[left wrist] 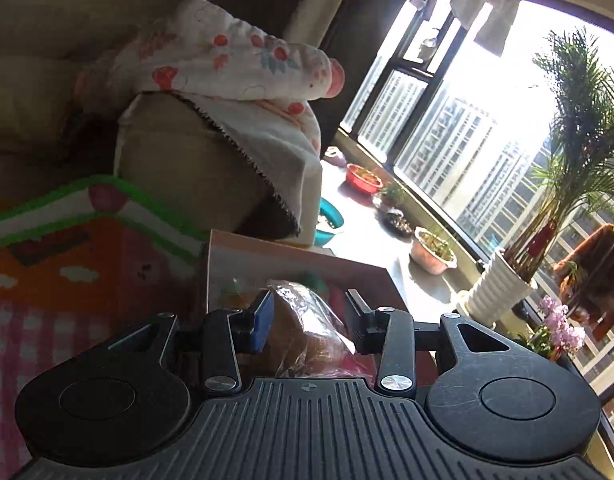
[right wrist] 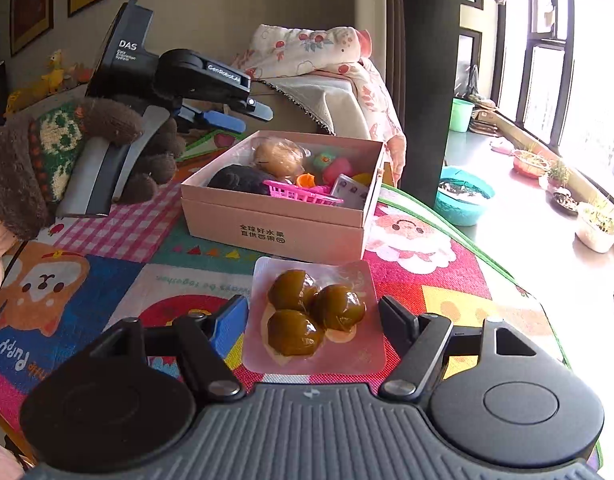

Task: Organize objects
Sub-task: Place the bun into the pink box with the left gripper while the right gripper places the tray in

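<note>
Clamping looks the right word for the right claw [right wrist: 311, 309]: its blue pad and its black pad sit against the two side edges of the sealed pack [right wrist: 307, 316], with no gap showing on either side. I judge it a light pinch on the film rather than a hard squeeze.

The pack holds three glossy brown-green balls in a clear pink-tinted pouch. It should be light, with a limp and slippery skin and firm lumps inside, so the flat border will buckle if pressed hard. The safer hold is across the width, where the balls stiffen it, not at a bare corner. The contents may bruise or the seal may split, so gentle pressure suits it.

The pouch lies nearly flat, face up and close to square. Its slightly longer axis runs from the claw toward the box [right wrist: 275, 236]. Two balls sit on the box side and one on the claw side.

The pack is near the near edge of the mat-covered surface [right wrist: 447, 292], just in front of the box's near wall. The open box stands toward the middle of the surface and already holds a wrapped bun [right wrist: 277, 156] and small toys.

Beyond the box's far left corner, the left claw [right wrist: 251, 118] hangs with its fingers apart and nothing between them.
</note>
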Available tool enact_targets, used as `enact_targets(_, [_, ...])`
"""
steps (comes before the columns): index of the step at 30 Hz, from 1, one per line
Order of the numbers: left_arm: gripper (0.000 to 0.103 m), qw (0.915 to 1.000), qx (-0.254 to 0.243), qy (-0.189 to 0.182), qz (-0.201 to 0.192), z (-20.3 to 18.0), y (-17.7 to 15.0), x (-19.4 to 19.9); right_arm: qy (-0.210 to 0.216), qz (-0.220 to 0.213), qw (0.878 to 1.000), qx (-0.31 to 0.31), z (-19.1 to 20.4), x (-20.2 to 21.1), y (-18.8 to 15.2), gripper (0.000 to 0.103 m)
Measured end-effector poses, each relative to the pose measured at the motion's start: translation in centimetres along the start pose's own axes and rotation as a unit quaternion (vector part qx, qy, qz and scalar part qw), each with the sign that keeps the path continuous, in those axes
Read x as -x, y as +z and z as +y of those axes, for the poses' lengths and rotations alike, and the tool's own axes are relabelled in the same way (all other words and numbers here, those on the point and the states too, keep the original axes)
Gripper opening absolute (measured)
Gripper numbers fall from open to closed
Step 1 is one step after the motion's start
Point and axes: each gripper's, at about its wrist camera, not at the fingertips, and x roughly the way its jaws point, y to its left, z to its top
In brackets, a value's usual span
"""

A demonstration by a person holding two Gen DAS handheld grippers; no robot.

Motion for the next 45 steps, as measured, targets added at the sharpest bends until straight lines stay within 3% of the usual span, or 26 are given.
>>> enact_targets(2, [0.043,0.9997,0.020,-0.002,-0.011,1.7,-0.8,1.3,-0.004,0.009,1.000,-0.006,-0.5,-0.5,0.1,0.072])
enact_targets(6, [0.043,0.9995,0.008,0.011,-0.029,4.0,-2.9,5.2,0.005,-0.009,1.000,-0.014,-1.2,-0.7,2.4,0.072])
enact_targets(12, [0.043,0.9992,0.029,0.027,0.006,6.5,-4.7,7.8,0.017,-0.061,0.998,-0.023,-2.1,-3.7,12.3,0.072])
enact_targets(15, [0.043,0.9988,0.039,0.030,0.009,6.5,-4.6,7.9,0.025,-0.049,0.998,-0.043,-2.4,-7.4,16.8,0.076])
enact_targets(17, [0.043,0.9988,0.040,0.028,0.006,6.4,-4.4,8.2,-0.004,-0.043,0.998,-0.048,-2.6,-9.1,17.9,0.077])
enact_targets(20, [0.043,0.9993,0.034,0.013,0.004,5.9,-4.1,8.6,-0.006,-0.045,0.998,-0.043,-3.2,-8.4,16.9,0.077])
enact_targets(25, [0.043,0.9995,0.019,-0.001,0.027,4.8,-3.9,6.3,-0.016,-0.035,0.999,0.020,-3.0,-5.6,11.0,0.077])
enact_targets(29, [0.043,0.9979,-0.002,0.037,0.054,3.9,-4.5,3.2,-0.027,0.006,0.998,0.053,-2.1,-5.5,6.9,0.070])
enact_targets(32, [0.053,0.9952,0.002,0.087,0.043,4.6,-4.7,2.4,-0.046,0.041,0.997,0.052,-1.7,-7.8,5.7,0.058])
enact_targets(33, [0.067,0.9942,-0.001,0.100,0.040,4.9,-4.7,2.5,-0.047,0.048,0.997,0.048,-1.6,-8.7,5.6,0.055])
enact_targets(35, [0.082,0.9924,-0.006,0.119,0.032,5.7,-4.7,3.0,-0.048,0.055,0.997,0.039,-1.4,-10.5,5.9,0.052])
enact_targets(38, [0.098,0.9896,0.002,0.142,0.025,7.4,-4.6,3.7,-0.006,0.065,0.998,0.016,-0.5,-13.1,7.3,0.052])
enact_targets(41, [0.101,0.9855,0.019,0.169,0.005,9.6,-3.6,4.0,-0.008,0.053,0.998,0.027,1.5,-15.5,8.9,0.052])
enact_targets(45, [0.103,0.9813,-0.019,0.192,0.006,11.3,-1.8,2.8,-0.001,0.046,0.999,0.023,3.1,-17.9,10.8,0.052])
